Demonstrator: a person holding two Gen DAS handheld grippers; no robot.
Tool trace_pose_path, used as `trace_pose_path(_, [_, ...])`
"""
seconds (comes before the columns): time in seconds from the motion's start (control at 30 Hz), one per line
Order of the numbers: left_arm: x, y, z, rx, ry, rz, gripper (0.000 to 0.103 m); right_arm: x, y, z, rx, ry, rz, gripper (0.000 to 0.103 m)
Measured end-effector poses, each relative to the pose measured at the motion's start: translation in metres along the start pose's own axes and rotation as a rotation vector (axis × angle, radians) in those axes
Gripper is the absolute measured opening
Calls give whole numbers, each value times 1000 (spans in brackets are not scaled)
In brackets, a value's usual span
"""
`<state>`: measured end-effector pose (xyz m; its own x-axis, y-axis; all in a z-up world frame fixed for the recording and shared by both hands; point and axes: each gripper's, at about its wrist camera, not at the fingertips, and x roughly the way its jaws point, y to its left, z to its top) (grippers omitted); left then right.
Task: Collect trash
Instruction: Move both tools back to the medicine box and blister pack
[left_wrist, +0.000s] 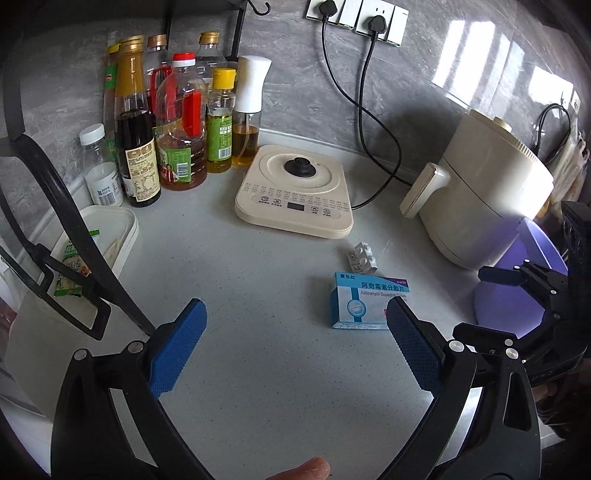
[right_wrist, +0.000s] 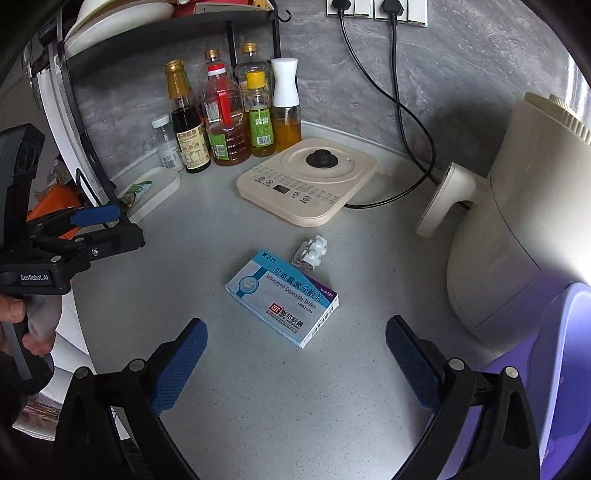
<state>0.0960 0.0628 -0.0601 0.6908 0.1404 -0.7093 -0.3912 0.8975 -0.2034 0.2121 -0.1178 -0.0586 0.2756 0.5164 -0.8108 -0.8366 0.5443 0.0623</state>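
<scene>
The medicine box lies flat on the grey countertop, long axis slanting from far-left to near-right, dead ahead of the right gripper, the nearer one. Both it and the left gripper stand spread, empty. A blister pack lies just beyond.

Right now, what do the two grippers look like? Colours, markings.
Both match: black frames with silver pivot bolts, and jaws faced with blue cross-hatched pads. The left gripper has white "GenRobot.AI" lettering on its body, readable in the right wrist view. The right gripper shows no legible marking. No cables or sleeves visible.
</scene>
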Motion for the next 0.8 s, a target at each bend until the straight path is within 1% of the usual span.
trace_pose_path(0.13, [6, 14, -6, -50, 6, 22, 97, 31, 12, 5, -89, 46, 5, 95])
trace_pose_path(0.23, [16, 23, -13, -89, 30, 40, 97, 54, 17, 10, -164, 62, -20, 95])
trace_pose_path(0.37, [28, 33, -18, -142, 54, 60, 97, 76, 19, 17, -228, 67, -19, 95])
trace_pose_path(0.57, [36, 36, -27, -161, 83, 75, 97, 100, 13, 26, -239, 82, 21, 95])
trace_pose_path(0.7, [38, 39, -34, -175, 103, 83, 97, 111, 11, 28, -201, 96, 86, 95])
trace_pose_path(0.8, [37, 40, -36, -187, 101, 90, 97, 119, 10, 26, -172, 142, 136, 95])
